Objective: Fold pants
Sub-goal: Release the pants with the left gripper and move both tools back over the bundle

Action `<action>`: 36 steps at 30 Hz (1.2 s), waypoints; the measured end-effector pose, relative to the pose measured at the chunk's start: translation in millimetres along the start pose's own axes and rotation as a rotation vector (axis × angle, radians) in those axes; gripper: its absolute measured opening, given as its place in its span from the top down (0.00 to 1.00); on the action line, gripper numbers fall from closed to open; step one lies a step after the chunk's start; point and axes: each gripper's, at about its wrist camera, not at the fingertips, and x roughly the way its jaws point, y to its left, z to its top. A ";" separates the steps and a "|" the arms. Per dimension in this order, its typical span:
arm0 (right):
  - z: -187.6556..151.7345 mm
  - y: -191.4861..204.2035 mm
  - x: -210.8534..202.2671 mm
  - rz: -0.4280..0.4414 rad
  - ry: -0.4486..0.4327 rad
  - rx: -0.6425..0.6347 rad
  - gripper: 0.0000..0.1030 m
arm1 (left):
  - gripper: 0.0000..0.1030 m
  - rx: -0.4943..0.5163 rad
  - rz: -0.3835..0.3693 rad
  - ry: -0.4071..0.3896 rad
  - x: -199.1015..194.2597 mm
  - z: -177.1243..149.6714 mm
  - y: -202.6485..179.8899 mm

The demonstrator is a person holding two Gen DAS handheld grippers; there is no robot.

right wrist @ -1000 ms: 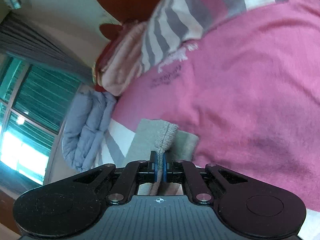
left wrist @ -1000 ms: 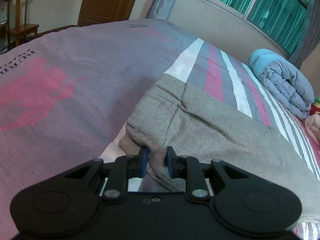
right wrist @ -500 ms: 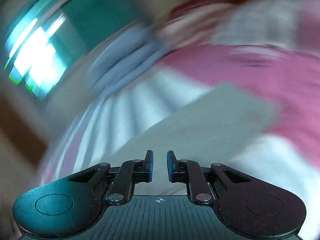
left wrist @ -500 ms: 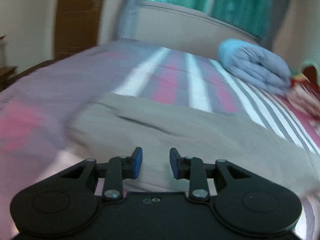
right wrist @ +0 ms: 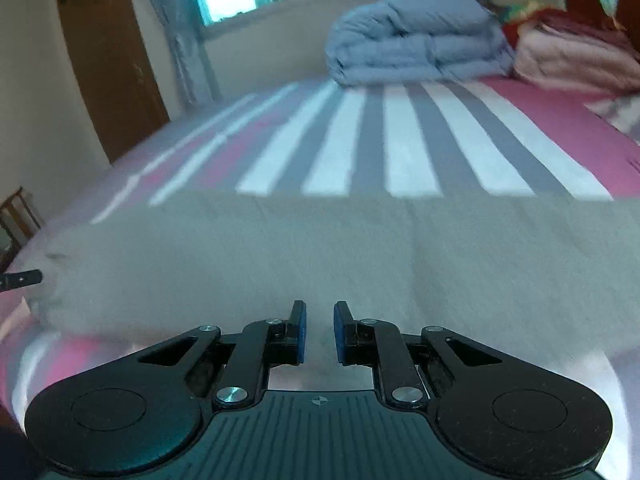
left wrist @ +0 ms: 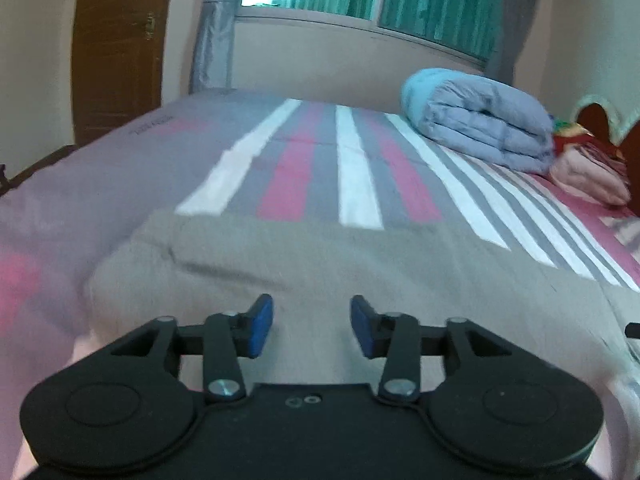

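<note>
A: Where are the pants (left wrist: 360,280)?

B: Flat on the bed (left wrist: 288,168), a grey-beige band lying across both views. Their long axis runs left to right, square to the way each hand-held gripper points. They look already folded lengthwise, though I can't confirm that from here.

A: And the grippers against the pants?

B: The left hand-held gripper (left wrist: 311,326) sits at the pants' near edge, close to their left end, where a rounded corner and a crease show. The right hand-held gripper (right wrist: 319,330) is at the same near edge, further along to the right. Neither is clearly nearer; both hover just over the near hem, pointing across the pants toward the far side.

A: Holding anything?

B: No. The left's jaws are spread wide and empty. The right's stand parted by a narrower gap, also empty, cloth visible between the blue pads (right wrist: 299,332).

A: What's past the pants?

B: Beyond their far edge lie the bed's stripes, then a rolled blue duvet (left wrist: 476,120) well apart, with pink bedding (right wrist: 572,56) beside it.

A: Next move, you'd guess?

B: Probably taking one end and carrying it along the long axis to the other.
</note>
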 end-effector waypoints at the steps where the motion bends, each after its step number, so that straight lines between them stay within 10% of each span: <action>1: 9.3 11.0 11.2 0.015 0.004 -0.006 0.86 | 0.62 -0.011 0.023 0.007 9.7 7.9 1.2; 12: 89.9 159.7 189.0 0.186 0.013 -0.150 0.86 | 0.61 0.007 0.071 0.147 115.1 34.6 20.4; 17: 88.4 168.0 260.0 0.178 0.104 -0.213 0.85 | 0.60 0.082 0.008 0.062 113.0 12.6 31.8; 21: 101.2 145.5 245.0 0.148 -0.024 -0.089 0.84 | 0.60 0.115 0.027 0.040 112.9 8.0 26.2; 25: 92.3 142.6 266.7 0.141 0.125 -0.117 0.83 | 0.60 0.134 0.056 0.053 107.9 11.3 20.0; 36: 75.8 75.4 136.6 0.084 -0.069 -0.048 0.55 | 0.51 0.181 0.127 0.040 65.1 5.6 -16.2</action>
